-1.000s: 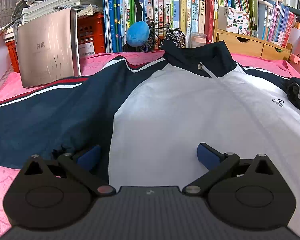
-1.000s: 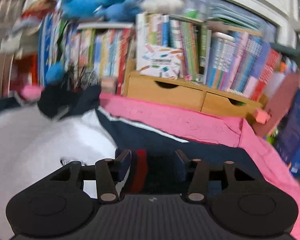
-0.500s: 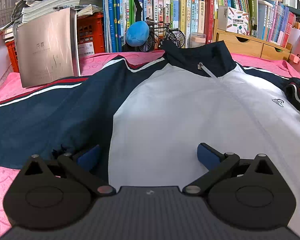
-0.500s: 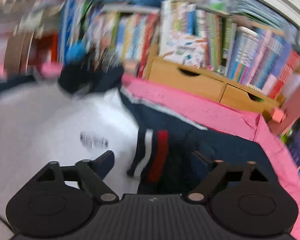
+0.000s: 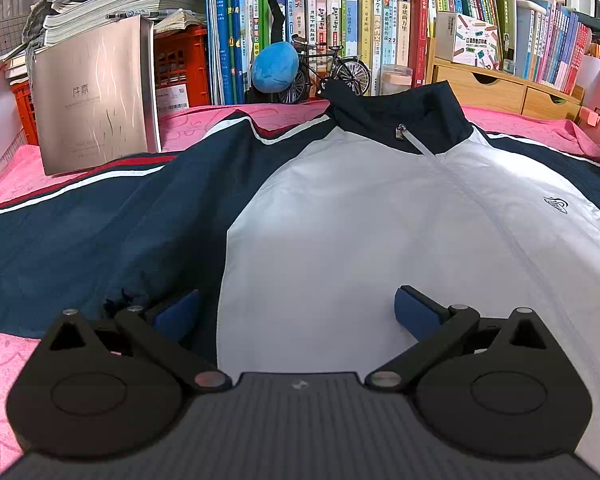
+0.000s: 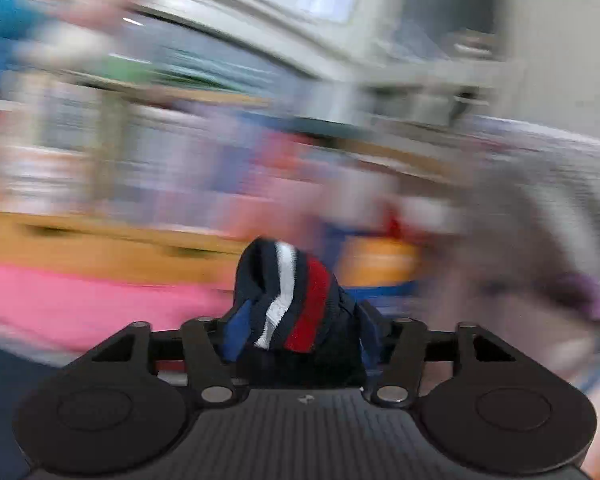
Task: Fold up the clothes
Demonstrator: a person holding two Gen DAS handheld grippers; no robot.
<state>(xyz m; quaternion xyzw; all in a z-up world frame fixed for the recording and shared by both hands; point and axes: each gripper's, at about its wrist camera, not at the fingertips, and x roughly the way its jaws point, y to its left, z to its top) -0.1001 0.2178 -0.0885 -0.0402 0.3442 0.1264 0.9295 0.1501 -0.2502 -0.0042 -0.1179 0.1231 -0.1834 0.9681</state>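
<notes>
One navy-and-white jacket (image 5: 340, 220) lies spread flat, zipped shut.

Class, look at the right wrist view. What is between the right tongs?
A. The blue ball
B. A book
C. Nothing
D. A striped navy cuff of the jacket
D: the right tongs have just been closing and grip the striped cuff, navy with a white and a red band.

Your jacket (image 5: 360, 216) lies flat on the cloth-covered table (image 5: 4, 356), collar toward the bookshelf (image 5: 340, 20) behind. A box (image 5: 96, 96) stands left of it, drawers (image 5: 500, 88) behind right.
</notes>
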